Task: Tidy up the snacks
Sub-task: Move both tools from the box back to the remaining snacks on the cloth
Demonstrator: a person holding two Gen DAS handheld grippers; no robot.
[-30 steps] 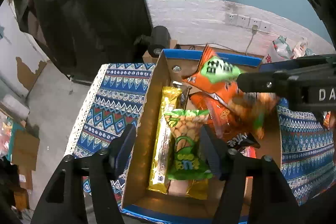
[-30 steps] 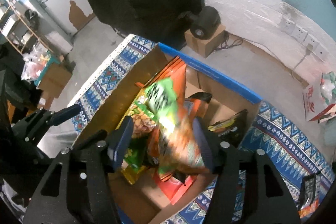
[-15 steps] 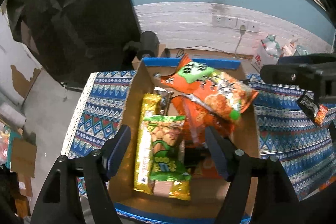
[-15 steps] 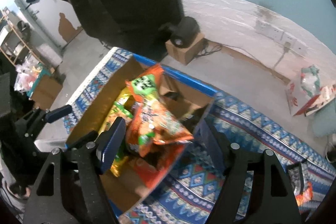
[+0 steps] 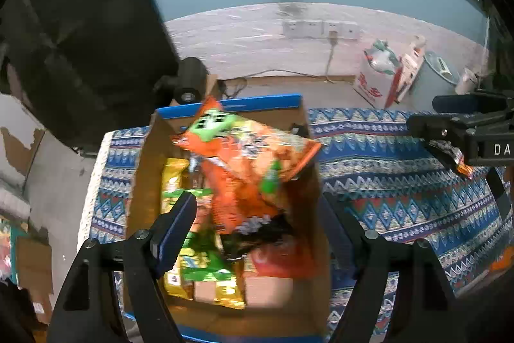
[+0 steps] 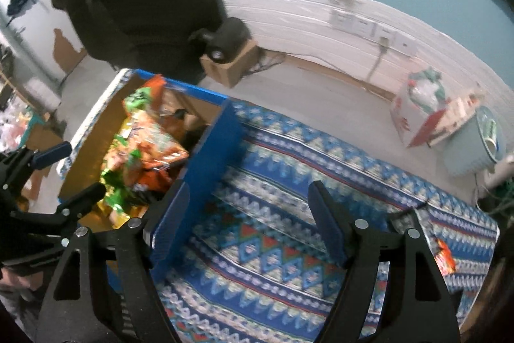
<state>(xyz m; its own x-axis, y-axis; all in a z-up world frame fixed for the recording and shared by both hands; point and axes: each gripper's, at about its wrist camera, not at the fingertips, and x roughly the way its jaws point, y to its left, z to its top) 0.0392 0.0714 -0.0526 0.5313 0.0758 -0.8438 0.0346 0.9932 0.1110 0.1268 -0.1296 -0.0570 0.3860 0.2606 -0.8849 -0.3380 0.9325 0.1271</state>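
Left wrist view: the left gripper (image 5: 257,230) hangs over the cardboard box (image 5: 144,169), jaws wide and just opened further, gripping nothing; packets lie below the gap but neither finger presses one. The box sits on the patterned cloth (image 5: 385,192) and is crowded. An orange snack bag (image 5: 250,147) lies on top, tilted across the far half, with a second orange packet under it. A yellow bar (image 5: 170,182) runs along the box's left wall, and a green packet (image 5: 202,259) lies just beside it. Dark wrappers toward the near right are too blurred to identify. Right of the box the cloth is bare, and the right gripper stands there above a small wrapper (image 5: 456,156).

Right wrist view: the right gripper (image 6: 247,224) is wide, its jaws having just been opening, empty over the cloth just right of the box's blue wall (image 6: 205,163). A small orange packet (image 6: 445,256) lies near the cloth's right edge, well apart from the box.
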